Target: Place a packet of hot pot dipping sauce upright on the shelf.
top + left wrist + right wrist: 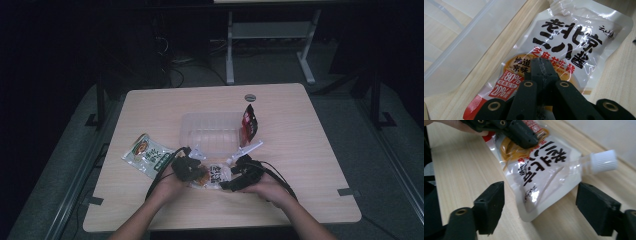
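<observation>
While my left tongs (541,72) sit pressed together on the lower, orange part of the white sauce pouch (564,50), my right tongs (539,207) stand wide apart, the pouch's upper corner between them, unpinched. My right gripper view gives me its white screw cap (602,161); the high view adds the clear tray (207,132) just beyond both tongs, a red packet (248,121) leaning against it, and a green packet (147,152) beside my left.

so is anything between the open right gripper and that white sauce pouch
Nothing visible. The right gripper has its jaws open on either side of the sauce pouch's spout end, bare table between them. The left gripper, shut, rests on the pouch's far end.
</observation>
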Demonstrator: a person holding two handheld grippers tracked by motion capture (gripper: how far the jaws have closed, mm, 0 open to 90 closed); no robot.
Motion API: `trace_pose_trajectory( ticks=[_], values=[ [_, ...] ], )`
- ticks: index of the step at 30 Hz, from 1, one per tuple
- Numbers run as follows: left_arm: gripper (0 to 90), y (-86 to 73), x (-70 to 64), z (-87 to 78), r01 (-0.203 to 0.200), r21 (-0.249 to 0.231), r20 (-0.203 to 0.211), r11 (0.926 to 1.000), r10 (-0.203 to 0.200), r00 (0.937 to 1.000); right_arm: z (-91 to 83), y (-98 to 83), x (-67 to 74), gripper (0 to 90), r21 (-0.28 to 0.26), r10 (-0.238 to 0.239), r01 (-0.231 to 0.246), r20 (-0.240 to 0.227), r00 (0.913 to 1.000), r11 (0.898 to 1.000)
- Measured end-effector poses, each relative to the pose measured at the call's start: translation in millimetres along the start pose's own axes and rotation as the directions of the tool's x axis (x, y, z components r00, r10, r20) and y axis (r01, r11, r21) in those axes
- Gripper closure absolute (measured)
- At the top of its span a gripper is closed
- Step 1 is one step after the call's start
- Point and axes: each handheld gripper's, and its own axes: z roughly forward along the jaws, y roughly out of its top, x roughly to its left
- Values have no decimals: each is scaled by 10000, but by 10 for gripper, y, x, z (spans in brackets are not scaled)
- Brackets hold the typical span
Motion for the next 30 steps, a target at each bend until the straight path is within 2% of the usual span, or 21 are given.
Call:
trace_pose_trajectory(
  ticks=[7,12,17,19,20,25,27,30],
  values=[
    [900,-1,18,-7,-110,82,58,9999,110,9999,59,-30,-1,366,77,221,-218,-412,9989,9997],
    [900,-1,21,-3,-113,38,53,9999,113,9999,113,-10,24,451,-57,71,-74,-511,9987,10000],
    [900,-7,18,1,45,-61,62,10000,-45,10000,142,12,-4,549,-100,113,-120,-610,9981,9999],
    [900,-10,18,0,66,-71,74,10000,-65,10000,158,33,-19,576,-80,256,-263,-780,9966,9996],
    [900,-11,21,2,71,-100,74,9999,-70,9999,171,44,-28,594,-76,163,-169,-801,9967,9998],
    [900,-15,31,-1,88,-90,141,9999,-87,9999,202,75,-36,613,-27,119,-122,-1008,9948,9999],
    [900,-17,31,-1,109,-112,145,9999,-107,9998,203,73,-36,657,-24,-51,49,-850,9964,10000],
    [900,-19,31,-3,99,-121,126,9999,-97,9999,207,72,-31,718,22,-16,18,-853,9963,10000]
  ],
)
